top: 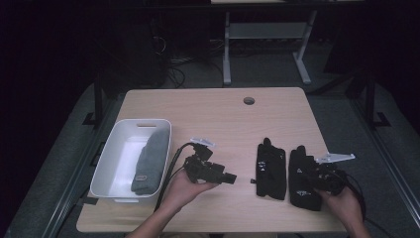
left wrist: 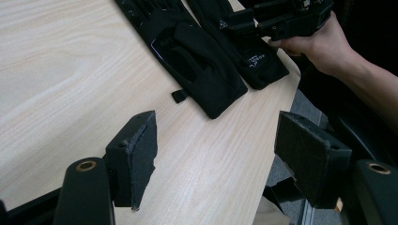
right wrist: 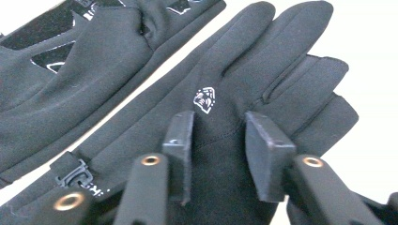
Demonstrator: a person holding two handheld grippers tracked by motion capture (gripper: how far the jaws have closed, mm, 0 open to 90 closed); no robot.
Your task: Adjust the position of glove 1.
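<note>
I see 2 flat black fabric gloves [top: 271, 171] on the pale wood-grain tabletop [top: 218, 114]. My right hand-held gripper [right wrist: 218, 140] hovers half-open over the right glove [right wrist: 263, 79], gripping nothing. My left hand-held gripper [left wrist: 216, 150] gapes wide, empty, near the front edge.

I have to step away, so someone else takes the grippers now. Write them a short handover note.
Left gripper: open, holds nothing, over bare table left of the gloves.
Right gripper: fingers part open, astride the right black glove near its logo, not yet shut on it.
Left black glove lies flat beside it.
White bin at the table's left holds a grey cloth item.
Done: apparently that item binned. Left, probably: both gloves.
</note>
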